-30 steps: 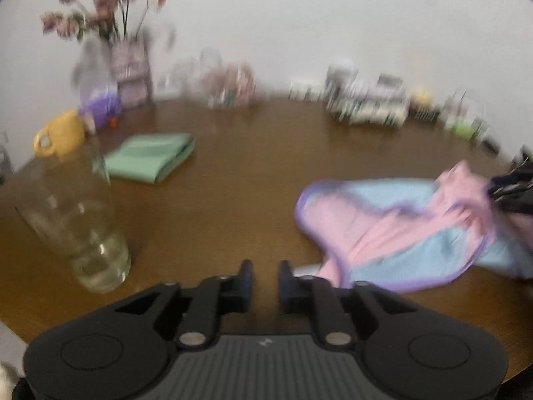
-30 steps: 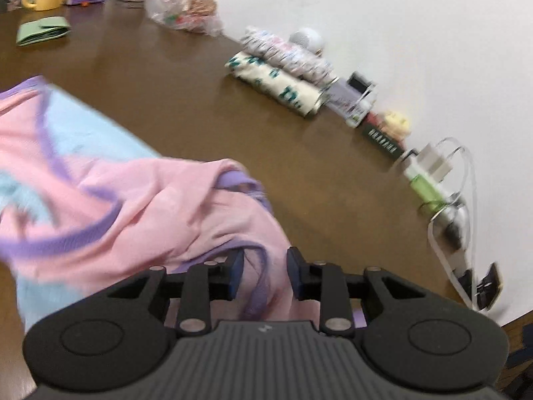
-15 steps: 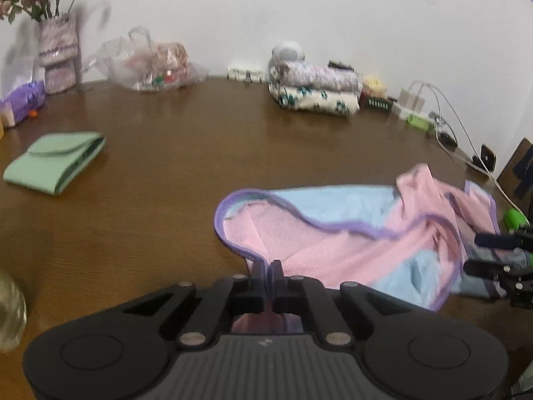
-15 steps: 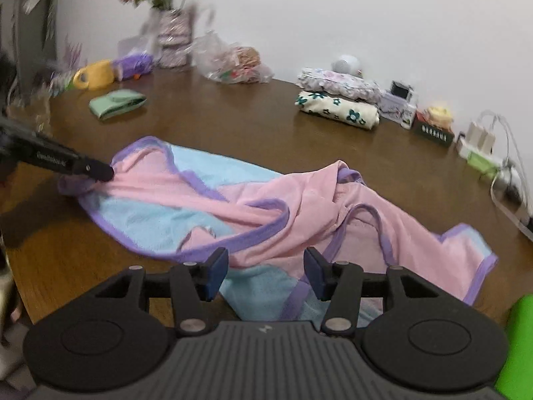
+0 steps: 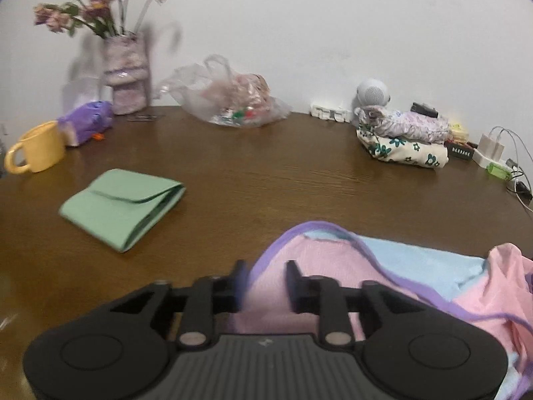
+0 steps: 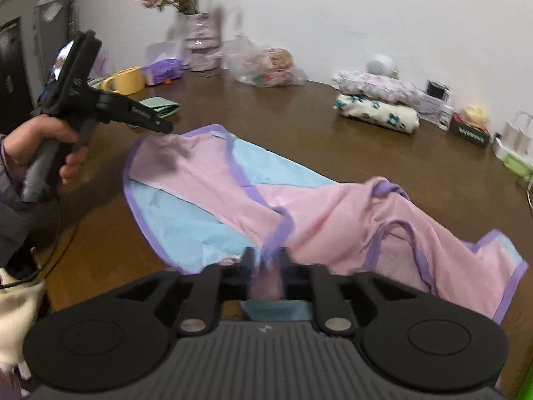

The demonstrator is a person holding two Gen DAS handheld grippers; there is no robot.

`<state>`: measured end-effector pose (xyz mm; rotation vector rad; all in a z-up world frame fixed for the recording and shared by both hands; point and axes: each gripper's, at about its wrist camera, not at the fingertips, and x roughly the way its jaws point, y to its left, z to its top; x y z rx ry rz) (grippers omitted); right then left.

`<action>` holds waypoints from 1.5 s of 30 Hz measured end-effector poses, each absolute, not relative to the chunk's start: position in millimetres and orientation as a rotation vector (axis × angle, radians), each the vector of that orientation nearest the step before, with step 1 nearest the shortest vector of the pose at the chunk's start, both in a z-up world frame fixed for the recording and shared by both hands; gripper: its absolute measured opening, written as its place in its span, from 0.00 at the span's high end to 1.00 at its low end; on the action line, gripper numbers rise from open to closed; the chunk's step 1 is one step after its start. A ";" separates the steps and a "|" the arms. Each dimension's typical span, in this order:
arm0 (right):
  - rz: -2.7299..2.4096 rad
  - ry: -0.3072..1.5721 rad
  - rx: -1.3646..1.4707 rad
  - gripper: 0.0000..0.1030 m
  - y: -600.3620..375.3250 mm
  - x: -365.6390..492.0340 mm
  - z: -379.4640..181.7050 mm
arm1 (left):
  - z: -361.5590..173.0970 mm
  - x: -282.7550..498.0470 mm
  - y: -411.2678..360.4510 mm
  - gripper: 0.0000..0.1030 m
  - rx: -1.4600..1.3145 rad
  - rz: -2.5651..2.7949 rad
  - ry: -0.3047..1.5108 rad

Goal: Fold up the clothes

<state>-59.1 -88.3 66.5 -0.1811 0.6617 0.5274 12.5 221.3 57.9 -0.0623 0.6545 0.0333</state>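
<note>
**Left release, right closing on the near hem**

Left gripper (image 5: 264, 275): parted now, fingers astride the purple-trimmed corner of the pink-and-blue garment (image 5: 383, 276); half a second back, pinched together on that same corner. Corner lying slack between the open fingers, not lifted. Released, by the look of it, after being drawn out toward the left.

Right gripper (image 6: 265, 261): gap narrower than half a second ago, fingers either side of a raised purple-edged ridge at the garment's near hem; whether fabric is actually clamped, cannot tell through the motion blur.

Just ahead of the right gripper: garment spread wider across the wooden table (image 6: 366, 146), blue panel to the left, pink rumpled to the right, strap loop showing. Not yet folded anywhere. Judgement: flattening stage, first fold pending.

Farther ahead-left of the left gripper: folded green cloth (image 5: 123, 205), well apart from the garment. Beyond it, yellow mug (image 5: 38, 148) and flower vase (image 5: 126, 86). Far ahead-right: stacked floral fabrics (image 5: 403, 138) by the wall.
</note>
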 end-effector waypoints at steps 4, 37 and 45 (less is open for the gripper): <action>0.563 0.628 -0.252 0.55 -72.6 -32.5 81.8 | 62.9 -37.2 200.7 0.72 -0.154 -0.211 0.615; 0.344 0.772 -0.245 0.98 6.4 192.6 48.5 | 34.4 -66.0 173.3 0.77 -0.123 -0.337 0.783; 0.429 0.712 -0.153 0.61 -72.1 75.8 83.6 | 43.3 -58.6 144.5 0.59 -0.103 -0.499 0.711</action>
